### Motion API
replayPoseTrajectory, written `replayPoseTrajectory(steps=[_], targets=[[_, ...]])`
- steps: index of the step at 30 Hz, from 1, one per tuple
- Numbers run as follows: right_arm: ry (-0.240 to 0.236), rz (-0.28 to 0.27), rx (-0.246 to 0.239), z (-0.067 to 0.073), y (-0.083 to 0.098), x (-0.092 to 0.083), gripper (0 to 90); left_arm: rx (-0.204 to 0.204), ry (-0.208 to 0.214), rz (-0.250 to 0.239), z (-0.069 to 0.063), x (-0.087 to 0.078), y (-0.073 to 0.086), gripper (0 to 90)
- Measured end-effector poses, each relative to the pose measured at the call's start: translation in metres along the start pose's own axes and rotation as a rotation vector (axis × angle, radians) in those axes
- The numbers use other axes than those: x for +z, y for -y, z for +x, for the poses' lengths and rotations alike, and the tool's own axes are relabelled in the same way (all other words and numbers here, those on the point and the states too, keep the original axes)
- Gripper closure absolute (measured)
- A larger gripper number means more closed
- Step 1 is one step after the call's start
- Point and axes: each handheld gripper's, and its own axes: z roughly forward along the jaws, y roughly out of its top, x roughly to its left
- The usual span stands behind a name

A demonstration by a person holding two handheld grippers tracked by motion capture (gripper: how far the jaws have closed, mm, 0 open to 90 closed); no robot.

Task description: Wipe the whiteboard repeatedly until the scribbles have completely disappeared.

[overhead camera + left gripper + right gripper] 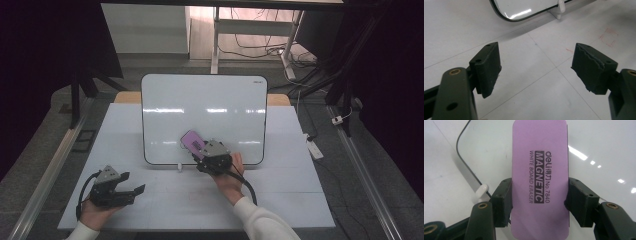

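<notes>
A pale grey table (165, 200) stood in a dim room, dark curtains to either side and cables trailing over the floor behind it. A whiteboard (200, 107) was propped upright at the far middle of the table, its glossy face catching the ceiling lights. The person's right hand (227, 180), in a white sleeve, reached forward to the board's lower edge; its right gripper (202, 150) pinched a purple whiteboard eraser (192, 142) by its long sides — the eraser's far end lay against or just off the board's face; which, I could not tell. The left hand (97, 210) rested low on the table's near left, well apart, and its left gripper (132, 184) pointed rightward with the jaws spread over bare tabletop — nothing between them.
</notes>
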Motion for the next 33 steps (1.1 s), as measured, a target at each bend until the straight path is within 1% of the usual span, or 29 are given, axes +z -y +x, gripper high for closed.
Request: replayPoseTrajectory(steps=[1, 2, 3, 4, 5, 7, 8, 10, 12, 14, 15, 17, 21, 22, 24, 25, 26, 27, 28, 30, 31, 32, 33], targets=[[0.005, 0.003, -0.014, 0.001, 0.0, 0.0, 40.9, -0.004, 0.001, -0.001, 0.0, 0.0, 0.0, 23.9], [-0.004, 0.003, 0.001, -0.001, 0.0, -0.001, 40.9, -0.005, 0.001, -0.002, 0.001, 0.0, 0.0, 23.9], [-0.009, -0.002, 0.026, -0.005, 0.0, -0.003, 40.9, -0.006, 0.003, -0.002, 0.001, 0.0, 0.0, 23.9], [0.007, -0.002, 0.036, -0.009, 0.0, -0.005, 40.9, -0.005, 0.003, -0.003, 0.001, 0.0, 0.0, 23.9], [0.03, -0.002, 0.033, -0.013, 0.0, -0.008, 40.9, -0.005, 0.002, -0.004, 0.0, -0.001, 0.0, 23.9], [0.088, -0.007, 0.022, -0.022, 0.0, -0.014, 40.9, -0.003, 0.003, -0.006, 0.001, -0.001, 0.0, 23.8], [0.11, -0.011, 0.029, -0.027, 0.001, -0.017, 40.9, -0.003, 0.003, -0.007, 0.001, -0.001, 0.0, 23.9], [0.12, -0.022, 0.067, -0.035, 0.002, -0.021, 40.8, -0.004, 0.002, -0.008, 0.001, -0.001, 0.0, 23.9], [0.126, -0.02, 0.07, -0.038, 0.002, -0.022, 40.9, -0.004, 0.002, -0.007, 0.0, -0.001, 0.0, 23.8], [0.136, -0.018, 0.059, -0.035, 0.001, -0.02, 40.9, -0.006, 0.002, -0.006, 0.0, -0.001, 0.0, 23.8], [0.131, -0.017, 0.053, -0.032, 0.001, -0.019, 40.9, -0.006, 0.002, -0.005, 0.0, 0.0, 0.0, 23.8], [0.094, -0.016, 0.06, -0.024, 0.001, -0.014, 40.9, -0.002, 0.003, -0.005, 0.0, 0.0, 0.0, 23.7], [0.003, 0.001, 0.038, -0.001, 0.0, -0.001, 40.9, -0.001, 0.003, -0.006, -0.001, -0.001, 0.0, 23.7], [-0.007, 0.007, 0.026, 0.004, 0.0, 0.001, 40.9, -0.001, 0.002, -0.006, -0.001, -0.001, 0.0, 23.7], [-0.003, 0.013, -0.006, 0.009, 0.0, 0.003, 40.9, -0.003, 0.002, -0.007, 0.0, -0.001, 0.0, 23.7], [-0.013, 0.011, 0.005, 0.006, 0.0, 0.002, 40.9, -0.005, 0.002, -0.008, 0.0, -0.001, 0.0, 23.7], [-0.007, 0.006, 0.021, 0.003, 0.0, 0.0, 40.9, -0.006, 0.003, -0.007, 0.0, -0.001, 0.0, 23.7], [0.013, 0.0, 0.028, -0.002, 0.0, -0.003, 40.9, -0.006, 0.003, -0.006, 0.001, -0.001, 0.0, 23.7], [0.045, -0.005, 0.027, -0.008, -0.001, -0.006, 40.9, -0.007, 0.003, -0.006, 0.001, -0.001, 0.001, 23.7], [0.104, -0.019, 0.045, -0.023, 0.0, -0.015, 40.9, -0.006, 0.002, -0.008, 0.001, -0.001, 0.0, 23.7], [0.125, -0.026, 0.064, -0.032, 0.001, -0.019, 40.9, -0.006, 0.003, -0.011, 0.0, -0.002, 0.0, 23.7], [0.141, -0.032, 0.094, -0.04, 0.002, -0.024, 40.9, -0.006, 0.001, -0.012, 0.0, -0.002, 0.0, 23.7], [0.151, -0.038, 0.117, -0.047, 0.003, -0.027, 40.9, -0.006, 0.001, -0.012, 0.0, -0.002, 0.0, 23.7]])
